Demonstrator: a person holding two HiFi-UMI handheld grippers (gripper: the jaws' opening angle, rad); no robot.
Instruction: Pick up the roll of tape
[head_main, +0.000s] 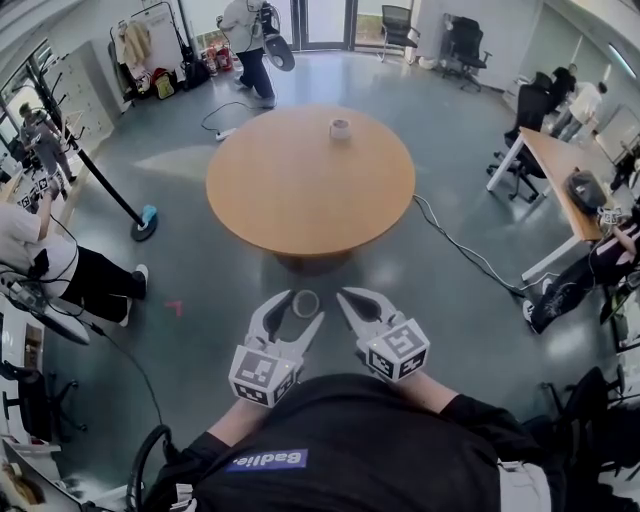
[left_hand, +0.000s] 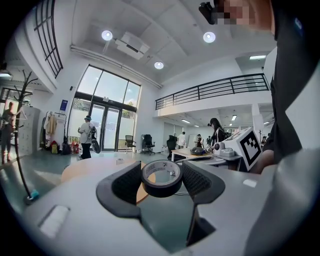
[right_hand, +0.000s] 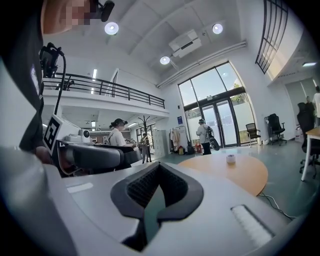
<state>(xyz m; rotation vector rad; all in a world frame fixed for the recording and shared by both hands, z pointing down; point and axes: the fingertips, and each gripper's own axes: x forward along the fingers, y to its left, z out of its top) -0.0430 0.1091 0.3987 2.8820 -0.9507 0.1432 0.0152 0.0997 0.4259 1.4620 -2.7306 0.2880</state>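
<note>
A black roll of tape sits upright between the ribbed pads of my left gripper, which is shut on it and holds it in the air. From the head view the roll of tape shows as a dark ring at the tips of the left gripper, above the grey floor. My right gripper hangs just to its right, shut, with nothing in it; its pads meet at the tips of the right gripper. Both point toward a round wooden table.
A small white roll-like object stands on the far part of the table. A cable runs over the floor at the right, beside a desk and chairs. People stand at the left and the back. A pole with a blue foot leans at the left.
</note>
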